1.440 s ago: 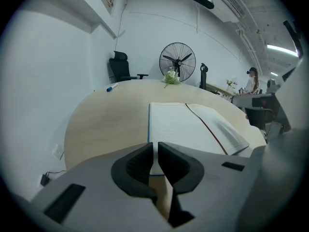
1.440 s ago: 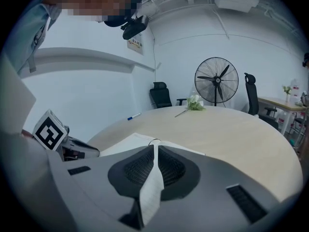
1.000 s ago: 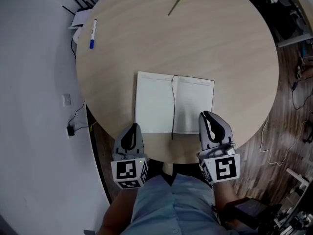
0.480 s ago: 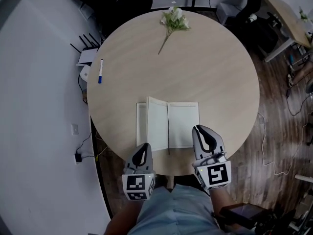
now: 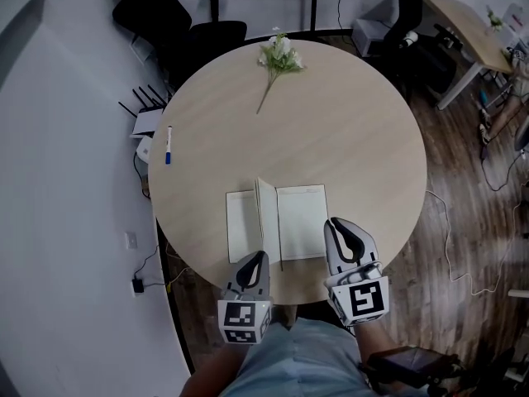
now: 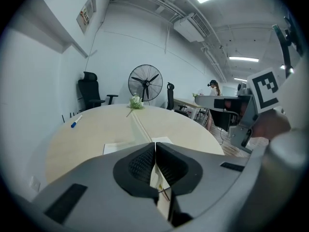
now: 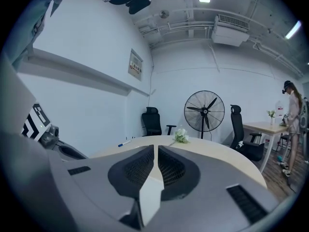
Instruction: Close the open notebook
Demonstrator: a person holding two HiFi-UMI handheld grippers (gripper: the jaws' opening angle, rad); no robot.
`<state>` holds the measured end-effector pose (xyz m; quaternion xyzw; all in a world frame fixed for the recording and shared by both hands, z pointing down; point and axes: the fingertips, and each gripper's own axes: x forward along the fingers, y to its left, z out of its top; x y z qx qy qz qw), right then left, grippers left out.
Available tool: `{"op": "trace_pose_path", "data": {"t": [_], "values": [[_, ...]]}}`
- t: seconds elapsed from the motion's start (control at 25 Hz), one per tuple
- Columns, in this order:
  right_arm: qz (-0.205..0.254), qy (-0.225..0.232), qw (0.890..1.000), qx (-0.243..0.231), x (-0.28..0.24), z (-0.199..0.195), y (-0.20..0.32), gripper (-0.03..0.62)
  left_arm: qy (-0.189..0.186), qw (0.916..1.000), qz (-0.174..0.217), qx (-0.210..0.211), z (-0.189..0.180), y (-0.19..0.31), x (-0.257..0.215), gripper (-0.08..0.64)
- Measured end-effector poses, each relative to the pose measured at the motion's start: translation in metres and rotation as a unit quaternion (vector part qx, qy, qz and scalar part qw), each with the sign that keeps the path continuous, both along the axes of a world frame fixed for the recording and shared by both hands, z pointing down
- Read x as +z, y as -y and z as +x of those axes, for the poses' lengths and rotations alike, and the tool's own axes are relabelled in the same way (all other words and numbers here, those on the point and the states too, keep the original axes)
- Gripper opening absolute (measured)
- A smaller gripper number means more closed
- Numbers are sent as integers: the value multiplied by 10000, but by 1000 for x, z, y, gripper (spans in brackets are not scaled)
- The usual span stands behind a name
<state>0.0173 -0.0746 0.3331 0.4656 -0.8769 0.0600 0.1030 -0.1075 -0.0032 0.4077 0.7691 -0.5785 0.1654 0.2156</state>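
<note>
- Round light-wood table (image 5: 331, 139), pretty bare: a blue-capped marker (image 5: 168, 145) near the left edge and a small sprig of white flowers (image 5: 277, 56) at the far side.
- The notebook (image 5: 302, 222) lies open at the near edge, with one page (image 5: 266, 217) standing upright along the spine.
- The left gripper (image 5: 257, 257) is pinched shut on the near edge of that page. You can see the sheet edge-on between its pads.
- The right gripper (image 5: 335, 224) has its jaws together with nothing pinched, over the notebook's near right corner.
- Room-wise there's a dark wood floor (image 5: 446, 222), a black office chair (image 5: 215, 31), a standing fan (image 6: 145, 82), a router (image 5: 147, 118) by the white wall, and another desk (image 5: 463, 15) off to the right.
</note>
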Motion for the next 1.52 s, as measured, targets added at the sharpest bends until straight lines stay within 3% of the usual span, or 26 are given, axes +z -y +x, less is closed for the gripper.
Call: {"op": "trace_pose_path", "data": {"t": [0.36, 0.72, 1.52], "values": [[178, 198, 9994, 235, 3, 20, 8, 52, -192, 9981, 40, 583, 44, 8, 2, 23], [-219, -78, 9981, 565, 23, 59, 13, 52, -358, 9936, -26, 1072, 88, 22, 12, 23], [-861, -56, 9897, 1139, 101, 132, 34, 52, -563, 9821, -509, 1724, 164, 56, 81, 18]]}}
